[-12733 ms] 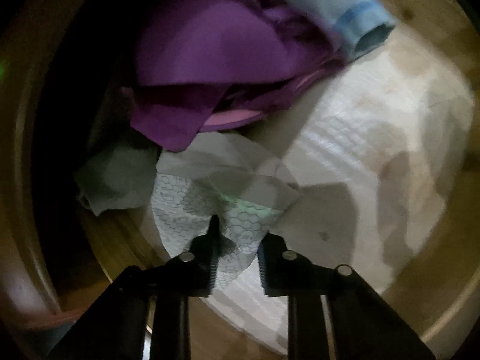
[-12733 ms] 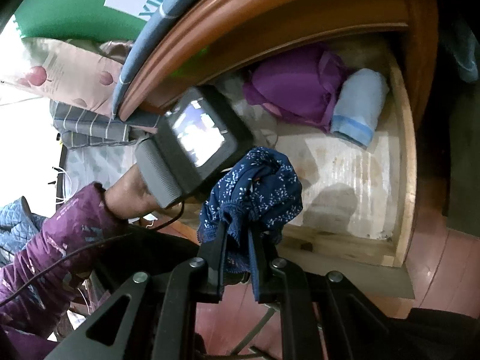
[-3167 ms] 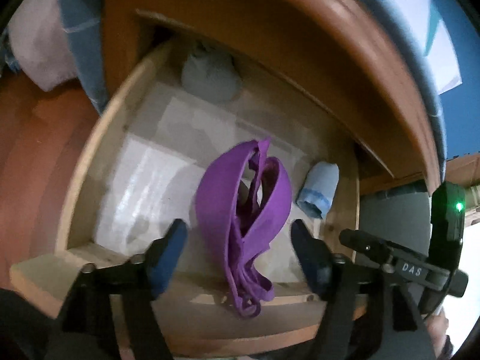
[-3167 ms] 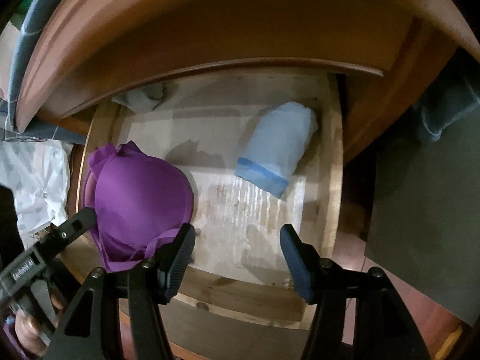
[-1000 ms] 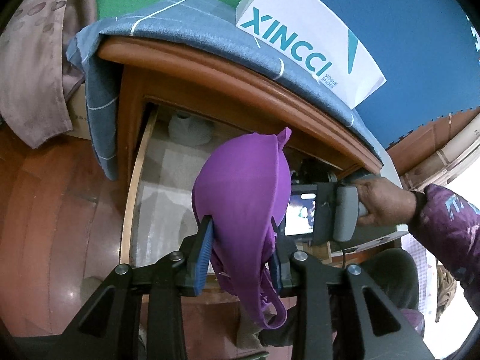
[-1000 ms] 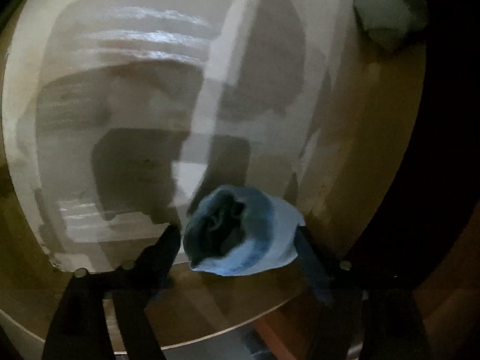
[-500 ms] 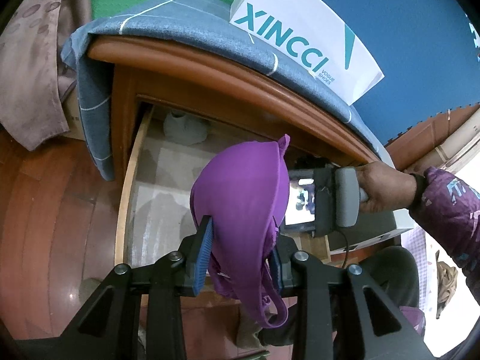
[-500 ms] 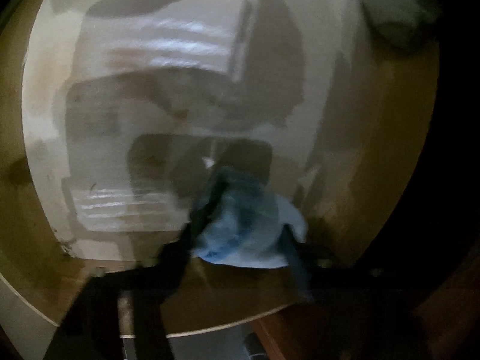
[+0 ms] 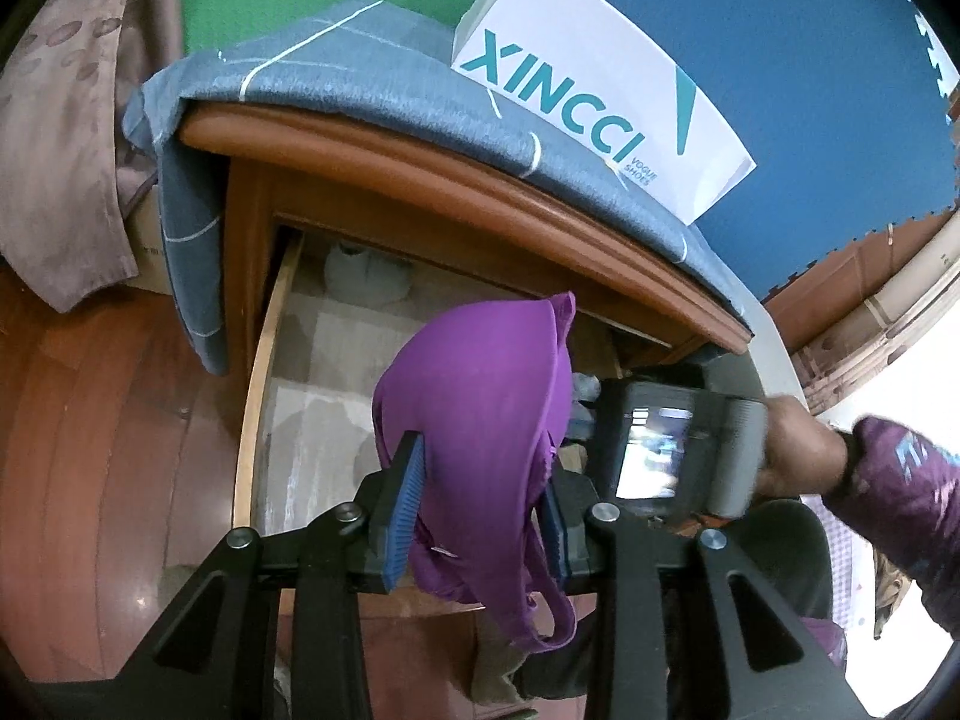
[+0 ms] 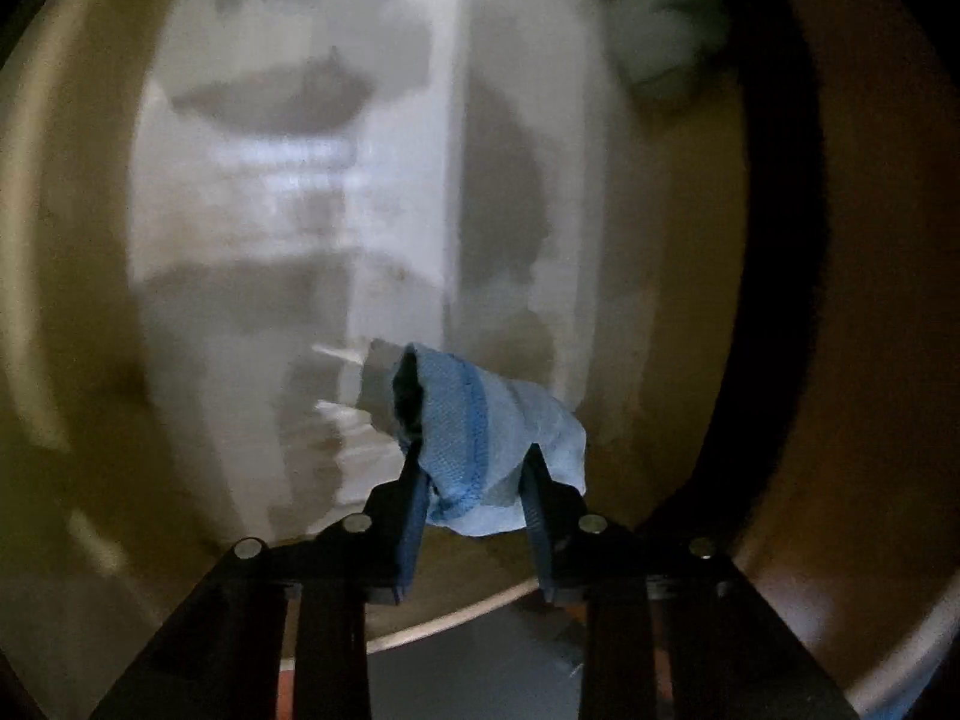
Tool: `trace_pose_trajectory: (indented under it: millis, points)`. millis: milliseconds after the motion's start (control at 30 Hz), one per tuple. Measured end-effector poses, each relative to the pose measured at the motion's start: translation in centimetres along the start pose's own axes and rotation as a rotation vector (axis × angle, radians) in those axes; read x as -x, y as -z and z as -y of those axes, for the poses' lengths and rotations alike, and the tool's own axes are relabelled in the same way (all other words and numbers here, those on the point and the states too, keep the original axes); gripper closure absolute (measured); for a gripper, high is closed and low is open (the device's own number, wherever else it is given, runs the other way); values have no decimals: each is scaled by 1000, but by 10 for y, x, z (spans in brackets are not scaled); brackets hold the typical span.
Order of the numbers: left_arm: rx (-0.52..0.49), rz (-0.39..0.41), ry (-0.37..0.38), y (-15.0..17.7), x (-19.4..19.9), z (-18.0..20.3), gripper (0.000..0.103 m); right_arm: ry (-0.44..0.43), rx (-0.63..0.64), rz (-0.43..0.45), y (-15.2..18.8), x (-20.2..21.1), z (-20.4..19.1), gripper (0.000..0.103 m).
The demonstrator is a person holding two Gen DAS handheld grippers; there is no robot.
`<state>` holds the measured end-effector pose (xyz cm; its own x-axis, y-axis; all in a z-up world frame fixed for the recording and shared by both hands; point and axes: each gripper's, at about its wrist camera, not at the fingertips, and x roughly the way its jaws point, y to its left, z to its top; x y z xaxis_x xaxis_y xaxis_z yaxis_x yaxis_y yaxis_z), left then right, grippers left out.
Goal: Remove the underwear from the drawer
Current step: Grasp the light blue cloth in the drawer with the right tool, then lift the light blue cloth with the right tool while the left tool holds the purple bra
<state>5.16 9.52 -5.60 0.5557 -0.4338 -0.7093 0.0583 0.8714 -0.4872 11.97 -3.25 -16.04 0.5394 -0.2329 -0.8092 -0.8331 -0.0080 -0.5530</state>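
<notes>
Clamping purple bra [image 9: 480,414], left hand-held gripper [image 9: 480,516]; right hand-held gripper [image 10: 474,492], blue underwear [image 10: 480,438].

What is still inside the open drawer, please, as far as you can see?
A pale grey bundle lies at the back of the drawer, on bare liner. The purple bra in the left gripper hides the middle; the right gripper holds a blue garment.

We find the drawer [image 9: 264,360] pulled out beneath the cabinet top, a cloth [image 9: 336,84] on that top and a box [image 9: 600,114] on the cloth. A bra [image 9: 480,420] hangs before the drawer, between the left gripper's [image 9: 480,516] fingers. A rolled garment [image 9: 366,282] lies at the drawer's back. Inside the drawer, underwear [image 10: 480,444] sits between the right gripper's [image 10: 474,510] fingers.
</notes>
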Motion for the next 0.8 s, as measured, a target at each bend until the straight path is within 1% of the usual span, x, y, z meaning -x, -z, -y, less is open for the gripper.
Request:
trace_pose_trajectory:
  millis: [33, 133, 233, 267, 333, 367, 467, 533, 600, 633, 667, 700, 733, 767, 800]
  points:
    - [-2, 3, 0, 0, 1, 0, 71, -7, -39, 18, 3, 10, 2, 74]
    - [-6, 10, -1, -1, 4, 3, 71, -70, -199, 86, 8, 47, 23, 74]
    - [-15, 22, -1, -2, 7, 6, 71, -181, -372, 157, 27, 72, 37, 74]
    - [-21, 30, 0, -3, 9, 8, 71, -234, -448, 192, 31, 83, 48, 74]
    - [-36, 50, 3, -3, 15, 14, 76, -308, -566, 243, 45, 97, 64, 74]
    - [-47, 67, 4, -4, 19, 18, 76, -339, -618, 272, 52, 105, 62, 74]
    - [-86, 98, -21, -6, 26, 29, 76, -422, -771, 348, 79, 120, 74, 74]
    - [-80, 81, -19, -6, 23, 30, 76, -464, -857, 376, 92, 122, 83, 74]
    - [-80, 55, -33, -4, 17, 28, 76, -498, -910, 396, 111, 122, 82, 74]
    - [-80, 37, -40, -4, 15, 26, 73, -515, -937, 410, 122, 117, 77, 74]
    - [-76, -4, -55, -4, 7, 24, 59, -523, -950, 420, 128, 121, 75, 74]
    - [-74, -28, -66, -4, 3, 23, 48, -535, -964, 436, 133, 123, 72, 74]
    - [-70, -60, -90, -5, -4, 22, 24, -543, -975, 445, 138, 121, 73, 74]
    - [-73, -87, -123, -5, -12, 20, 16, -545, -987, 454, 139, 121, 72, 74]
    - [-91, -101, -146, -6, -19, 19, 16, -546, -995, 460, 145, 115, 65, 74]
